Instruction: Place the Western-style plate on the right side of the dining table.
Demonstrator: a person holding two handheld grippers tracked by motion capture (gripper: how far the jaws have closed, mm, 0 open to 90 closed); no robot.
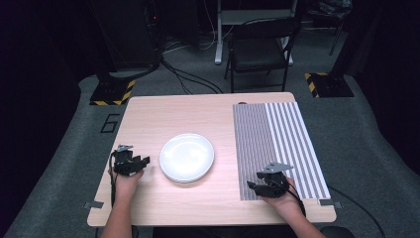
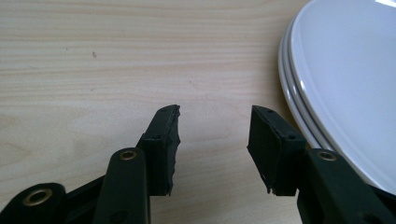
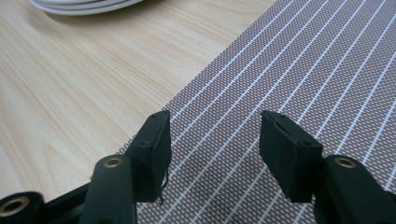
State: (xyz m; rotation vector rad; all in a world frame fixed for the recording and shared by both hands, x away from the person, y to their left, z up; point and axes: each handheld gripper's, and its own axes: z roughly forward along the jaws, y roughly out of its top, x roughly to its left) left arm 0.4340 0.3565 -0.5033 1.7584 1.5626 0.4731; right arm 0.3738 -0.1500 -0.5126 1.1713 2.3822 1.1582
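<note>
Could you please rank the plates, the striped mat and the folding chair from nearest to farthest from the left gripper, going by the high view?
From the left gripper:
1. Plates, just to its right, mid-table.
2. Striped mat, on the table's right side, beyond the plates.
3. Folding chair, on the floor past the table's far edge.

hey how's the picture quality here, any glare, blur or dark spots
High view: table well lit, the room behind nearly black, plates bright but not blown out. Left gripper view: soft glare on the plate rim, left claw sharp. Right gripper view: placemat crisp, plates at the top edge slightly soft.
</note>
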